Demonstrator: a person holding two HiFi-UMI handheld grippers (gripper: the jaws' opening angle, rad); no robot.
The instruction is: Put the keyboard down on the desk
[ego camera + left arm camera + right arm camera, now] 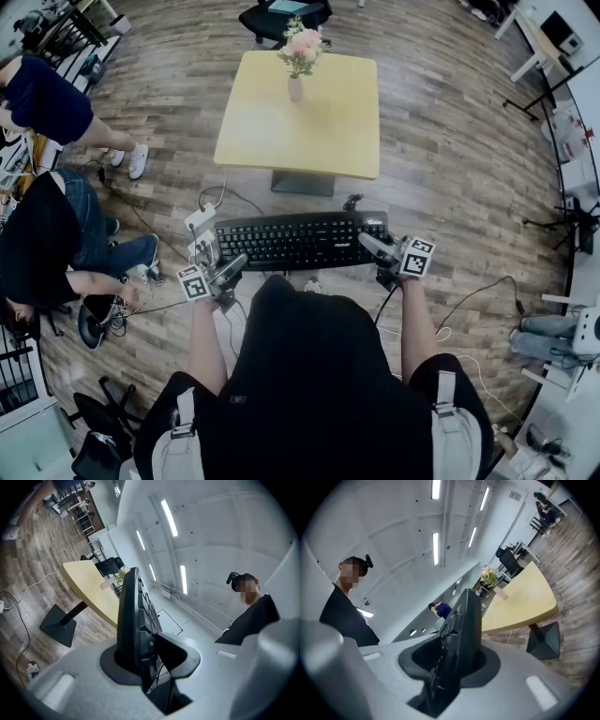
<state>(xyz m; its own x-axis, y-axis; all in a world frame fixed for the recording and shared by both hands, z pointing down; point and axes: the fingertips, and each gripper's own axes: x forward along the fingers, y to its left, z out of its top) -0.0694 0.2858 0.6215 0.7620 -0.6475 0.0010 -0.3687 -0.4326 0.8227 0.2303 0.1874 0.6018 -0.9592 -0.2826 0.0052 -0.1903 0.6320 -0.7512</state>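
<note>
A black keyboard (300, 240) is held level in the air in front of me, above the wooden floor and short of the yellow desk (323, 131). My left gripper (228, 272) is shut on the keyboard's left end, and my right gripper (375, 249) is shut on its right end. In the left gripper view the keyboard (131, 620) stands edge-on between the jaws, with the desk (91, 590) beyond. The right gripper view shows the keyboard (461, 634) clamped edge-on too, the desk (520, 604) behind it.
A vase of pink flowers (300, 58) stands at the desk's far edge. Cables and a power strip (200, 221) lie on the floor near the desk's base (302, 183). People (42, 234) sit and stand at the left. A black chair (281, 19) is behind the desk.
</note>
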